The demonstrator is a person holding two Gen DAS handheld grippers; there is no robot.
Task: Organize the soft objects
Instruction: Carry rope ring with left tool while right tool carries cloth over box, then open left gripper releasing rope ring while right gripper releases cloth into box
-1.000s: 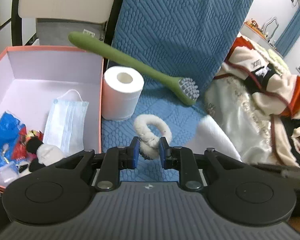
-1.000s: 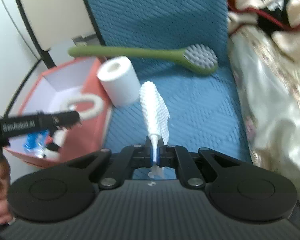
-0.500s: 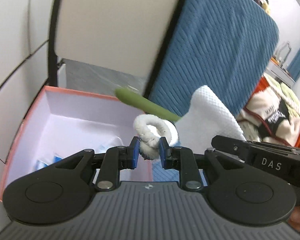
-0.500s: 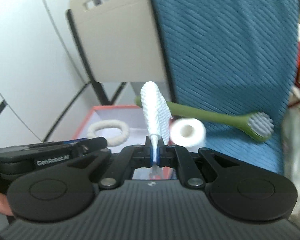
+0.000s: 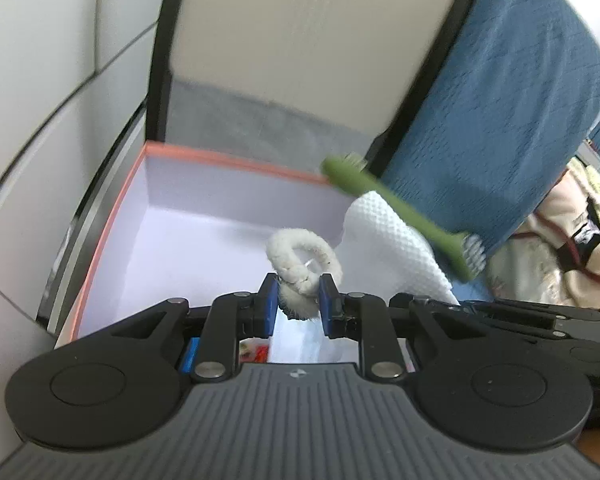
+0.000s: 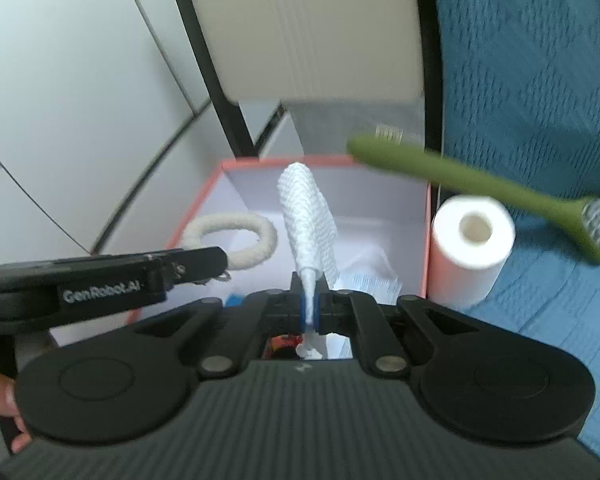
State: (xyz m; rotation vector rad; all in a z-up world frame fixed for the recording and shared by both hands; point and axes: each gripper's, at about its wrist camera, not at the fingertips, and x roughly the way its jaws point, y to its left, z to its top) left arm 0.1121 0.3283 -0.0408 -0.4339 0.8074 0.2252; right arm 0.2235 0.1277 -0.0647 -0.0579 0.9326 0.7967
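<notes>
closest to me, my left gripper [image 5: 299,300] is clamped on the fluffy white ring [image 5: 305,258], its blue pads pinching the ring's lower edge while the loop hangs over the open pink box [image 5: 112,216]. my right gripper [image 6: 309,309] is squeezed nearly flat on the white mesh cloth [image 6: 308,220], which stands upright from the jaws, also above the box. in the right view a face mask [image 6: 370,278] lies inside the box. just beyond the box's right wall stands a toilet paper roll [image 6: 470,240] on the blue quilted cover [image 6: 540,80]. farther back the green brush [image 6: 480,184] lies across that cover.
</notes>
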